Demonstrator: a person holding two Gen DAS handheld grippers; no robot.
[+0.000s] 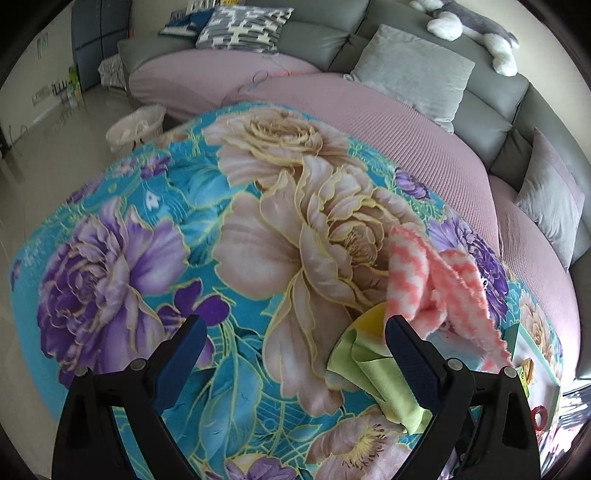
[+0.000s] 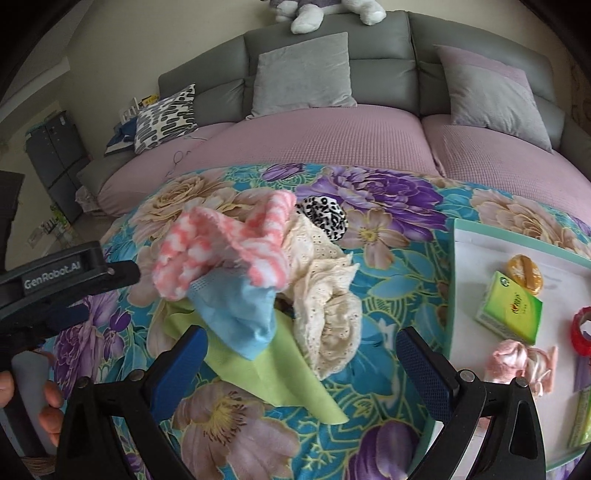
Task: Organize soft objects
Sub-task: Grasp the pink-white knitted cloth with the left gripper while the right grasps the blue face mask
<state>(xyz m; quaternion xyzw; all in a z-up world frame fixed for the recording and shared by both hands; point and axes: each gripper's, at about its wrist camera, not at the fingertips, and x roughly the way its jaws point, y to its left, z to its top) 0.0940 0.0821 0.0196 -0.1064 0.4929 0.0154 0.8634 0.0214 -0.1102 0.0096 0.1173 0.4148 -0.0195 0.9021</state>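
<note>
R gripper (image 2: 301,345) was spread wide, nothing between the blue pads, hovering over the floral blanket (image 2: 388,236). Just ahead of it lay the soft pile: green cloth (image 2: 273,373) at the bottom, light blue cloth (image 2: 240,314) on top of it, cream lace cloth (image 2: 328,302) bunched to the right & touching both. Pink-white fuzzy cloth (image 2: 218,247) draped over the pile top. Leopard-print item (image 2: 325,216) sat just behind the lace.

L gripper (image 1: 295,338) also wide, empty, over the blanket w/ the pile by its right finger; pink-white cloth (image 1: 436,280) & green cloth (image 1: 376,373) seen there.

Right of the pile was a teal-rimmed tray (image 2: 456,266) w/ a green box (image 2: 509,306), pink soft item (image 2: 517,363), red tape roll (image 2: 581,328).

Behind: pink-covered sofa (image 2: 332,136), grey cushions (image 2: 303,70), plush toy (image 2: 325,11) on the backrest.
</note>
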